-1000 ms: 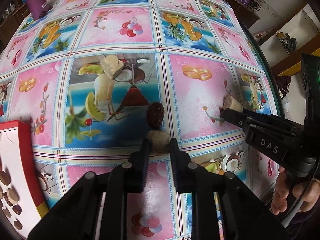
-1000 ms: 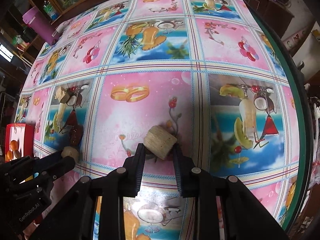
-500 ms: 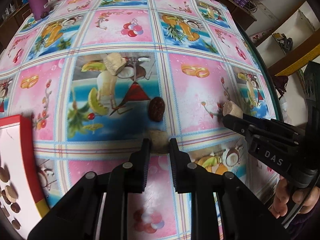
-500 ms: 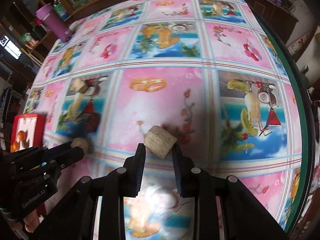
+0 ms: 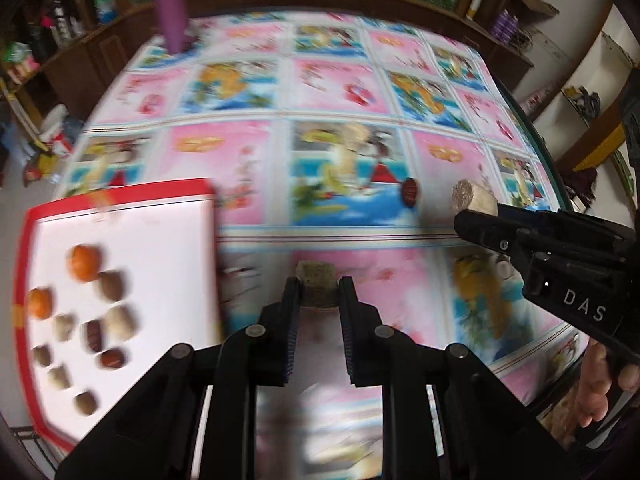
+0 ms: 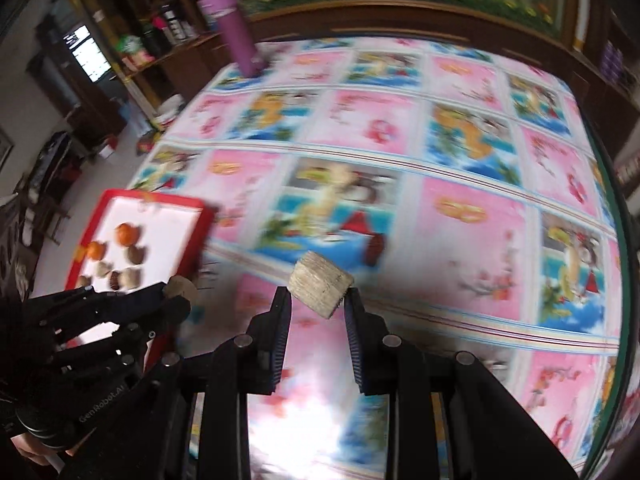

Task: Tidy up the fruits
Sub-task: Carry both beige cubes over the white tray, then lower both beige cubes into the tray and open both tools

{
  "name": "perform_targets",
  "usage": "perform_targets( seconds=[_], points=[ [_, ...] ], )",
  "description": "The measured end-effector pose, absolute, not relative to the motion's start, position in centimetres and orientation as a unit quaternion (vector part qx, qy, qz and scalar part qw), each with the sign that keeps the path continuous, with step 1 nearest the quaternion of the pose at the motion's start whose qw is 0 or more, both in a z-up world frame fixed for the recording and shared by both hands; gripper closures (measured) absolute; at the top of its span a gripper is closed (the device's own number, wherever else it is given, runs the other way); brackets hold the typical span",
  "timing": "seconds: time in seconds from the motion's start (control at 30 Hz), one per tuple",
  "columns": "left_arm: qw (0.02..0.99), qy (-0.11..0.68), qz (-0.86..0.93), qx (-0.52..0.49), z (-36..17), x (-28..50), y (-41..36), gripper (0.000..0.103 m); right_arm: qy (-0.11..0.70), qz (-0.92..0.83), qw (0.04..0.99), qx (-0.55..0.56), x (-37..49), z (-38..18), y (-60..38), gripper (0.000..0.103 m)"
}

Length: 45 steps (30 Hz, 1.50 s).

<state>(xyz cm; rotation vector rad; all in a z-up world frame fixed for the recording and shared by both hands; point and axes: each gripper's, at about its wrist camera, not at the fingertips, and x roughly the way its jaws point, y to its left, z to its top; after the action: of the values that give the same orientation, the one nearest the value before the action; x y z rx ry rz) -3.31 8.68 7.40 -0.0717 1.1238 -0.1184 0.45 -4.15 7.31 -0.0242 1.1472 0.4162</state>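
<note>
Tan and rough, a small chunk (image 5: 316, 285) sits pinched between your left gripper's (image 5: 317, 300) fingers, held off the patterned cloth (image 5: 256, 160); your right gripper (image 6: 316, 300) likewise clamps a bigger tan chunk (image 6: 321, 288) tilted between its fingers. Your red tray (image 5: 120, 194) lies at the cloth's left edge, holding two orange fruits (image 5: 84, 262) and several brown and tan pieces. One dark brown piece (image 5: 411, 192) lies on the cloth, and a purple cup (image 6: 237, 32) stands at the far edge.
</note>
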Motion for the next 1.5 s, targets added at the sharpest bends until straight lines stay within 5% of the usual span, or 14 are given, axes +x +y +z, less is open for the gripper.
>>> perform_targets(
  seconds=[0.67, 1.33, 1.5],
  points=[
    [0.887, 0.443, 0.123, -0.043, 8.7, -13.1, 23.9, 0.082, 0.526, 0.301, 0.79, -0.093, -6.1, 5.3, 14.5, 0.077],
    [0.867, 0.467, 0.158, -0.077, 4.2, -13.5, 28.7, 0.082, 0.545, 0.294, 0.776, -0.119, -7.4, 1.5, 17.9, 0.077],
    [0.869, 0.46, 0.165, -0.075, 4.1, -12.9, 28.8, 0.082, 0.544, 0.281, 0.779, -0.132, -7.0, 0.7, 18.1, 0.086]
  ],
)
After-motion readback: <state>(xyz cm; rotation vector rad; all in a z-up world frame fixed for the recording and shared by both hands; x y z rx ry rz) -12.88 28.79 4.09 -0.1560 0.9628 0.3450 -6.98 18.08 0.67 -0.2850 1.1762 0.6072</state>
